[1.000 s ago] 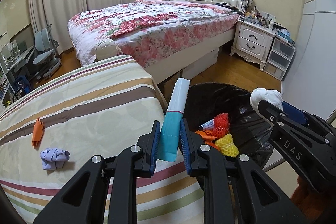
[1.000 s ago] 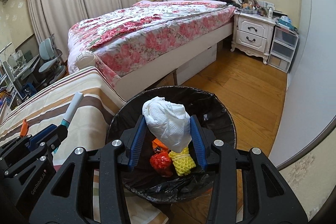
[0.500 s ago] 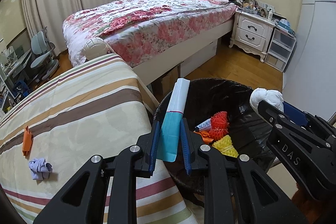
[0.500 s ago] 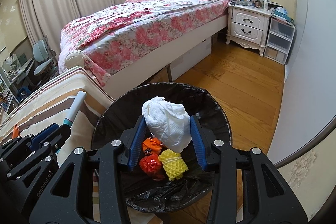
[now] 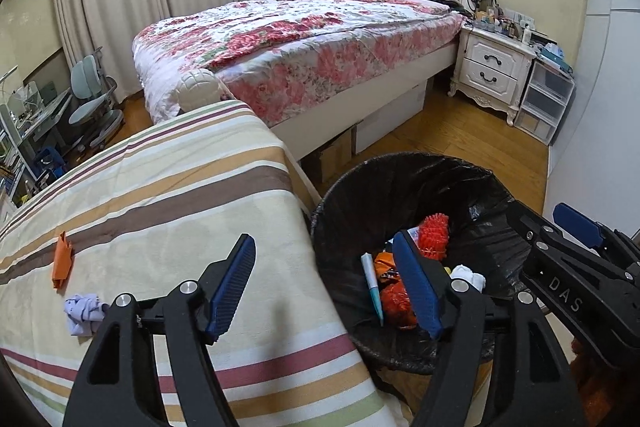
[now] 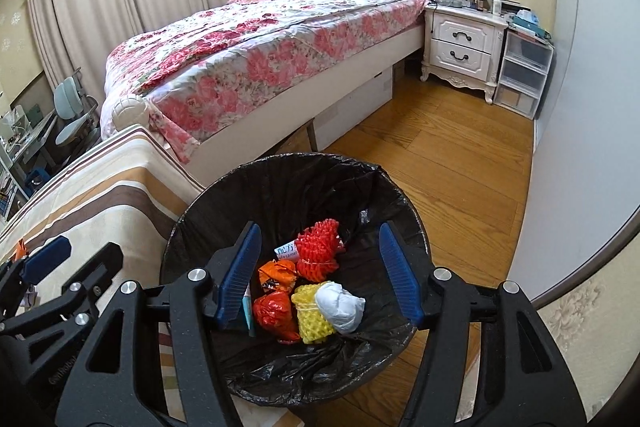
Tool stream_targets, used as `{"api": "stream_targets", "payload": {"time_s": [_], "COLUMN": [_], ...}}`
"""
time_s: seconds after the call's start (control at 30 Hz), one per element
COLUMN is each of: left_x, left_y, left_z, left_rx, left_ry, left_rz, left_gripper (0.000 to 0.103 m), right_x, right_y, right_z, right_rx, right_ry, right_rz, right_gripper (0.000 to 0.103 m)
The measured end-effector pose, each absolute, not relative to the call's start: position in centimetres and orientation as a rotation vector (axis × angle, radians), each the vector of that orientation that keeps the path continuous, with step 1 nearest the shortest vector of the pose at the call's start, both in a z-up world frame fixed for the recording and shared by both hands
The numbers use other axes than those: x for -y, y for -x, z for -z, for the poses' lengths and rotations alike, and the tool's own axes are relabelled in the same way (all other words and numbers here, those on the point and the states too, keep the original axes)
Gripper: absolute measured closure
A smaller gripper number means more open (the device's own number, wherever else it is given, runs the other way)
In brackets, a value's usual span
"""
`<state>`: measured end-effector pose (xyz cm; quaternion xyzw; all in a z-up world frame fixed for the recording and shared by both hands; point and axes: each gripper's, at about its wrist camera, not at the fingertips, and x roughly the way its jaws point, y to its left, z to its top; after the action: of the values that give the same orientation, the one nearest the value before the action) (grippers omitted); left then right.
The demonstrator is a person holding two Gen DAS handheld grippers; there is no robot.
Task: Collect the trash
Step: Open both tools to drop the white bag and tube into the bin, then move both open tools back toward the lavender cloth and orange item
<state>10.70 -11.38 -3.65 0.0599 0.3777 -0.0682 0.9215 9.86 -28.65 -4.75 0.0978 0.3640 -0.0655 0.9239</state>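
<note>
Both the left gripper and the right gripper are opening with nothing between them over the black-lined trash bin, where the white wad and teal tube lie; an orange scrap and lilac wad remain at nine o'clock on the striped bedspread.

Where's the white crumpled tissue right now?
In the right wrist view the white crumpled tissue lies inside the black-lined trash bin, resting against the yellow foam net, below the red foam net.
</note>
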Motion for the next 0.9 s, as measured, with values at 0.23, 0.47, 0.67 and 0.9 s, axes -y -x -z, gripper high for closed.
{"api": "stream_targets", "payload": {"time_s": [0.23, 0.47, 0.67, 0.9], "left_x": [8.0, 4.2, 1.2, -3.8], "left_y": [-9.6, -8.3, -7.2, -5.8], "left_z": [3.1, 2.8, 2.2, 2.0], "left_rx": [-0.775, -0.776, -0.761, -0.749], "left_ry": [-0.09, -0.057, -0.031, -0.005], "left_rz": [0.093, 0.036, -0.005, -0.087], "left_gripper": [0.032, 0.031, 0.031, 0.031], "right_x": [26.8, 23.7, 20.0, 14.7], "right_y": [-9.0, -8.0, -7.3, -6.5], "right_z": [4.3, 4.2, 3.8, 3.5], "right_rx": [-0.748, -0.76, -0.771, -0.782], "right_ry": [-0.184, -0.161, -0.122, -0.053], "right_rz": [0.101, 0.044, -0.027, -0.143], "right_gripper": [0.042, 0.039, 0.039, 0.038]}}
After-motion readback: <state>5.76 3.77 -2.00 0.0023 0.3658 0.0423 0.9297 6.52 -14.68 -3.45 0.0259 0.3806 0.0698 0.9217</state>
